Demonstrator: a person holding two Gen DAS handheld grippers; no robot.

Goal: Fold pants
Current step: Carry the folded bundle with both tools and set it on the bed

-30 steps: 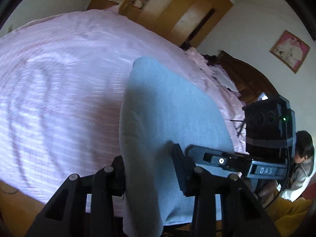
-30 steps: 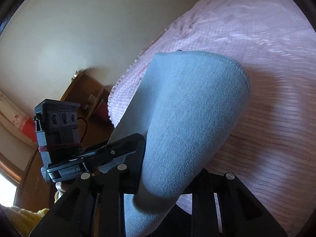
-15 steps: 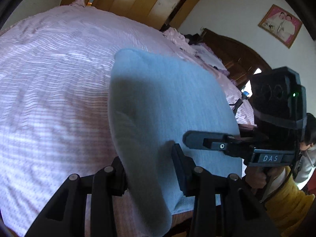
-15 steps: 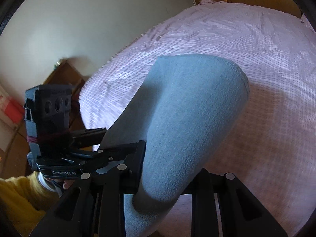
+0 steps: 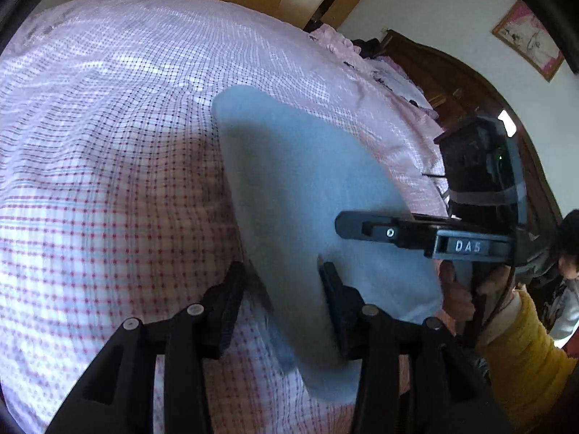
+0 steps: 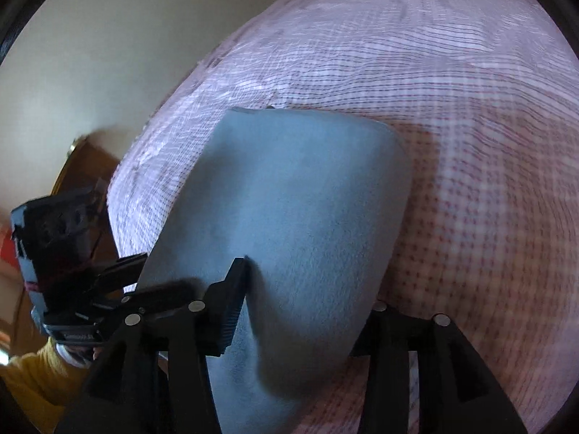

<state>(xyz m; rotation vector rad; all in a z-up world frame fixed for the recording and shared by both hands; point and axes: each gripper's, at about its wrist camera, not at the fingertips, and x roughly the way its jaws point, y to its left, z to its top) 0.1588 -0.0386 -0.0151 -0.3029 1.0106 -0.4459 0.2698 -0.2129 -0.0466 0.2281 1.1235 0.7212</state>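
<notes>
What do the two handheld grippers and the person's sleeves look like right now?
Both the left gripper and right gripper are matte black, with angular linkage fingers and silver pivot pins. The right one's body bears white "DAS" lettering. Both sleeves are mustard yellow.

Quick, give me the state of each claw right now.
Left claw: jaws opening, grey-blue pants between them.
Right claw: jaws opening, the pants between them.

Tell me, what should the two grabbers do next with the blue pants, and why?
Probably pull both grippers back off the pants. The folded cloth already lies on the checked bedspread, and the left gripper and right gripper are opening around it, so backing away should leave the fold in place.
</notes>
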